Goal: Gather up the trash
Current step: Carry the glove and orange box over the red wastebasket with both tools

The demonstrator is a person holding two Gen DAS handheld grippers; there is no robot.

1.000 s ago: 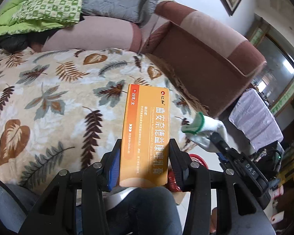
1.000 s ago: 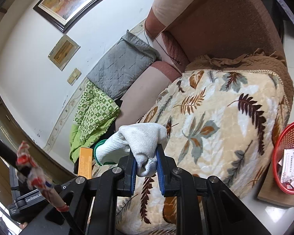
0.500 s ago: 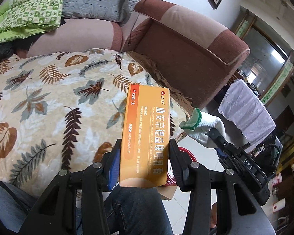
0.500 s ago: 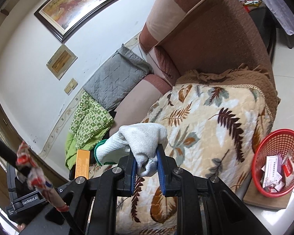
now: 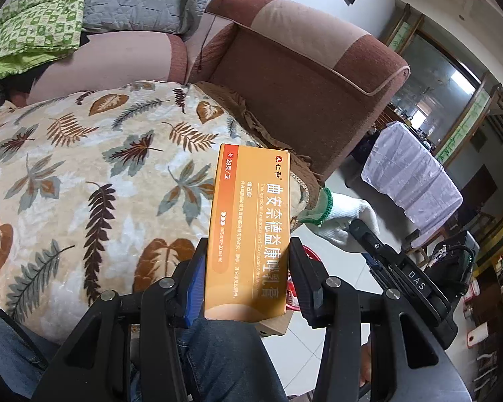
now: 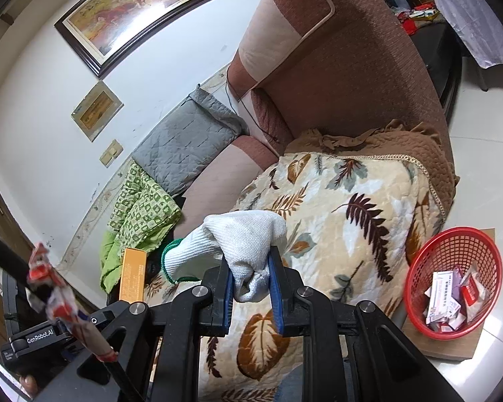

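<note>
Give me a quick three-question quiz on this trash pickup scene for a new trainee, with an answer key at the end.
1. True or false: the left gripper is shut on the orange box.
2. What does the right gripper hold? A) a bottle B) a white glove C) a sponge
3. Fill in: the red basket stands on a piece of ____ on the floor beside the sofa.

Key
1. True. The box stands upright between its fingers.
2. B. The glove is bunched, its green cuff pointing left in the right wrist view.
3. Cardboard. The basket already holds some paper packaging.
</note>
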